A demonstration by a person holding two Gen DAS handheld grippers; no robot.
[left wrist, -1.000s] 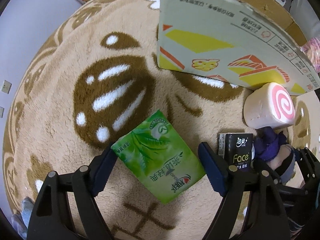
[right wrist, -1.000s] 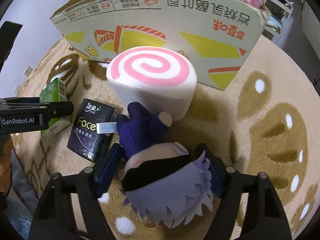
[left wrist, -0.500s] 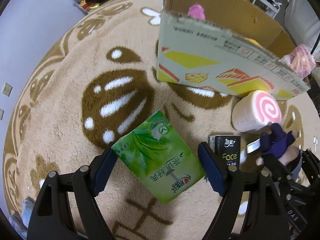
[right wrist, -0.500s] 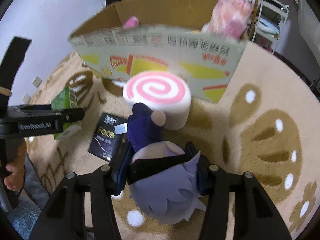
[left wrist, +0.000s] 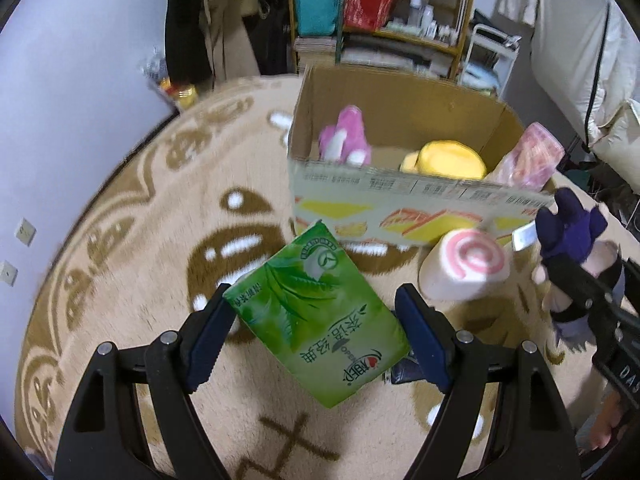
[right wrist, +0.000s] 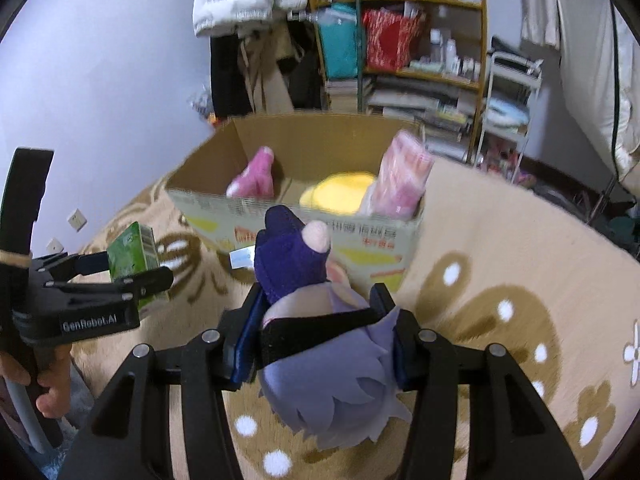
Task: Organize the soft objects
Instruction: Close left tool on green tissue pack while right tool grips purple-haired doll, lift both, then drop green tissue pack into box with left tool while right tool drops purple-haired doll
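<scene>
My left gripper (left wrist: 314, 310) is shut on a green tissue pack (left wrist: 316, 320), held tilted above the carpet. In the right wrist view my right gripper (right wrist: 318, 308) is shut on a plush doll (right wrist: 320, 344) with lavender hair and dark purple clothes, its head squeezed between the pads. The doll (left wrist: 572, 232) also shows at the right edge of the left wrist view. An open cardboard box (left wrist: 400, 204) stands ahead of both grippers. The left gripper (right wrist: 120, 276) with the green pack (right wrist: 132, 252) appears to the left in the right wrist view.
Inside the box lie a pink plush (left wrist: 346, 136), a yellow plush (left wrist: 444, 160) and a pink pack (left wrist: 528, 160). A swirl-roll cushion (left wrist: 464, 268) sits before the box. A black tissue pack (left wrist: 404, 372) peeks out under the green one. Shelves (left wrist: 380, 20) and a white cart (left wrist: 492, 52) stand behind.
Both grippers have risen off the carpet with their loads and tilted up. The right jaws closed onto the doll's head. The box's inside has come into view.
</scene>
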